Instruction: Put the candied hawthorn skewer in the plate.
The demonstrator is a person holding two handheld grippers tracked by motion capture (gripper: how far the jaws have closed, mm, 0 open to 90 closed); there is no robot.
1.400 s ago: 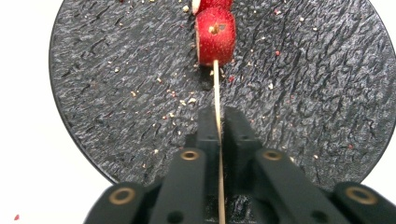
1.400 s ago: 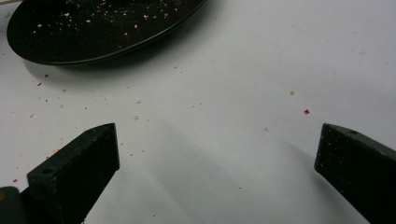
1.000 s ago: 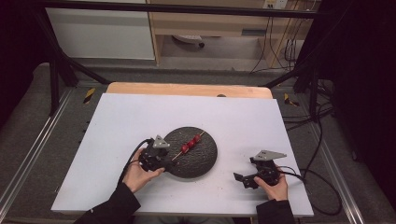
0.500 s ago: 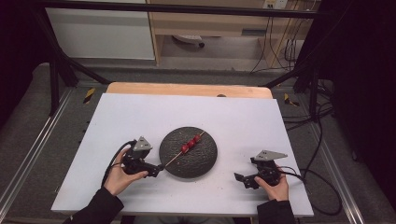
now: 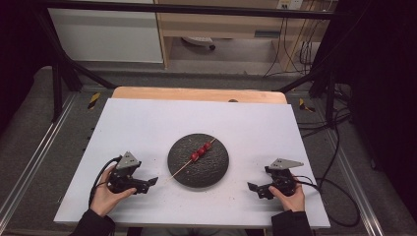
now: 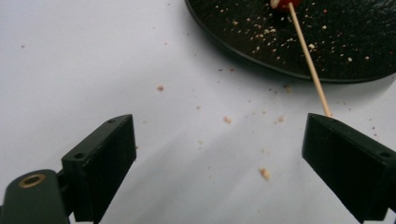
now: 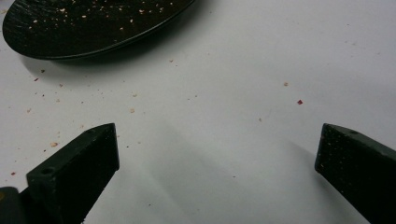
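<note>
The white table [image 5: 147, 128] holds a black plate [image 5: 216, 169] in the middle. The skewer [image 5: 199, 152] lies on it, stick end pointing toward my left gripper [image 5: 151, 182], which is nearer. Both my grippers, right gripper [image 5: 252, 187] too, gape wide, holding nothing.

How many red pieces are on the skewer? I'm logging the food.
3: they sit touching in a row on the upper end of the skewer, at and, over the middle of the dark plate. None seems hidden.
</note>
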